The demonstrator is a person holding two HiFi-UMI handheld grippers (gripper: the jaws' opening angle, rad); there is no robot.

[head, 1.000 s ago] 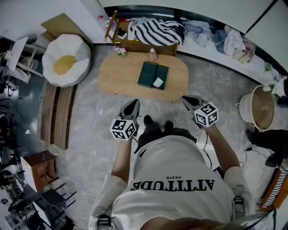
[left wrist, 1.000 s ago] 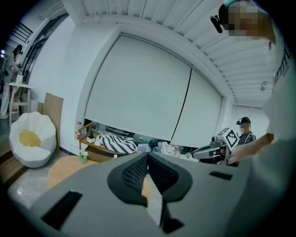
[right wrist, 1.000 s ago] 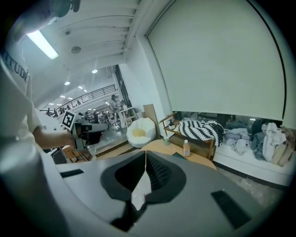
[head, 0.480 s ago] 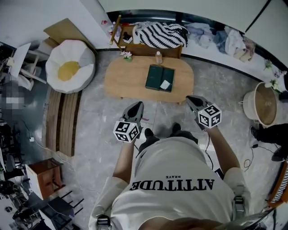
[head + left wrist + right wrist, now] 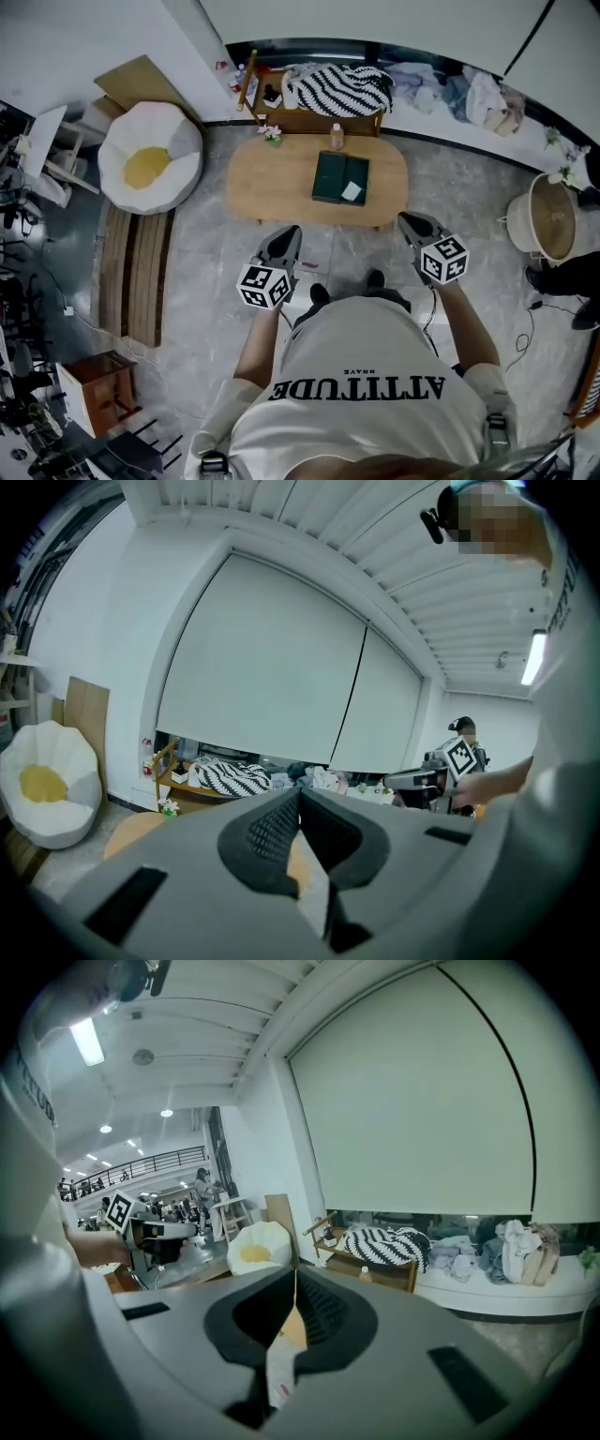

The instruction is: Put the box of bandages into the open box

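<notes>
Held left claw [image 5: 291,230] out in front of body with jaws shut tip to tip and nothing gripped between them. Held right claw [image 5: 403,218] alongside in same fashion, also closed tight and empty, well apart from its partner. Pointed both towards oval wooden table [image 5: 272,183], short of its near edge, over grey stone floor [image 5: 206,253]. Saw open box [image 5: 330,176], dark green and spread flat in two halves, near middle of that tabletop. Found box of bandages [image 5: 352,191] lying on right-hand half of it, visible only as small white rectangle, too small to read. Touched neither with either claw. Noted small bottle [image 5: 337,137] upright at far edge of table and sprig of flowers [image 5: 272,134] at its far left corner. Noted white cushion chair with yellow centre [image 5: 150,161] off to left of table, black-and-white striped blanket [image 5: 339,87] heaped on wooden bench [image 5: 319,120] beyond it, and round woven basket [image 5: 544,220] off to right. Caught right claw at right side of left gripper view, and left claw at left side of right gripper view
</notes>
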